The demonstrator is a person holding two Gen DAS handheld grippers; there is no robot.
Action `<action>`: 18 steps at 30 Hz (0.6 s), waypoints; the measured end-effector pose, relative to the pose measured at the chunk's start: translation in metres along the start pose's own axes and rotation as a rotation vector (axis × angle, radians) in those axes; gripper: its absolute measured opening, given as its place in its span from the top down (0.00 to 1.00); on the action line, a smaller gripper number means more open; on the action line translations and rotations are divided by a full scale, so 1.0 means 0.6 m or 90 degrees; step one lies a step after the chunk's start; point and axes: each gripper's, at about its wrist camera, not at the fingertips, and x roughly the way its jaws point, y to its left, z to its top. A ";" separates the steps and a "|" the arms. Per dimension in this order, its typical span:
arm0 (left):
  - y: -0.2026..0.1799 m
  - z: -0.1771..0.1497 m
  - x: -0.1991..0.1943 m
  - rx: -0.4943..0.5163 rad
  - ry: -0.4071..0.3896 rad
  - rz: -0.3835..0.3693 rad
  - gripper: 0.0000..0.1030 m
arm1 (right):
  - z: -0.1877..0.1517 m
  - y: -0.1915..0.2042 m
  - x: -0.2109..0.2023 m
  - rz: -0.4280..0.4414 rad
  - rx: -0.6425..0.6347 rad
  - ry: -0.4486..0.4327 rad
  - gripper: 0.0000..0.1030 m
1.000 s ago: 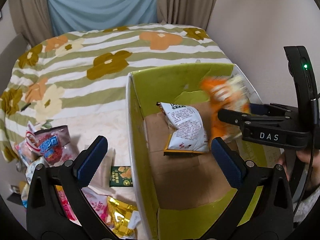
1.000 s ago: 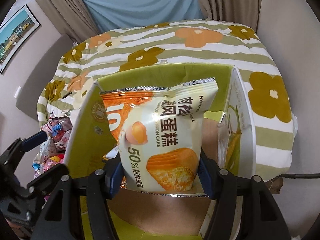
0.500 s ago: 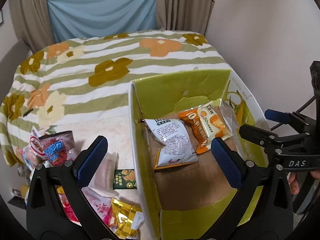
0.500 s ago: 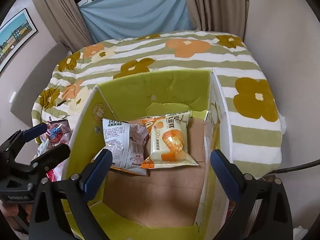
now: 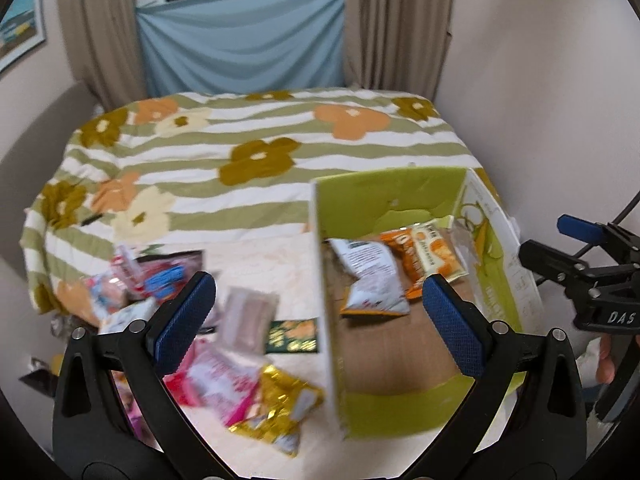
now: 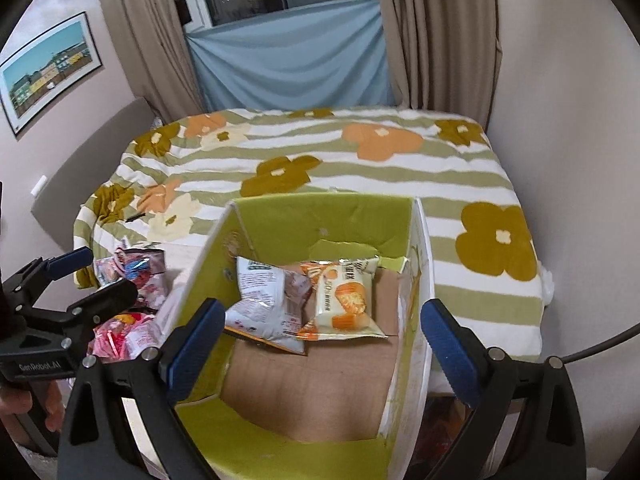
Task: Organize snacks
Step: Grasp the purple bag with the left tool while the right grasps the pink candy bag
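Observation:
A green-lined cardboard box stands on the bed; it also shows in the left wrist view. Inside lie a white snack bag and an orange-and-white cake packet, side by side at the far end. My right gripper is open and empty above the box's near half. My left gripper is open and empty above the box's left wall. A pile of loose snack packets lies left of the box, with a gold packet nearest.
The floral striped bedspread stretches behind the box. Walls close in on the right. A small dark green packet lies against the box's left wall. The left gripper shows at the left edge of the right wrist view.
My right gripper let go of the orange cake packet, which now lies in the box beside the white bag. Both grippers have pulled back and up from the box.

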 end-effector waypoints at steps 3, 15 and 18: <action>0.042 -0.024 -0.040 -0.021 -0.011 0.018 0.01 | -0.006 0.029 -0.019 0.017 -0.013 -0.010 0.05; 0.284 -0.162 -0.154 -0.081 -0.005 0.075 0.01 | -0.058 0.251 -0.048 0.067 -0.052 -0.036 0.05; 0.350 -0.204 -0.168 -0.093 0.010 0.080 0.01 | -0.076 0.312 -0.038 0.083 -0.049 -0.029 0.05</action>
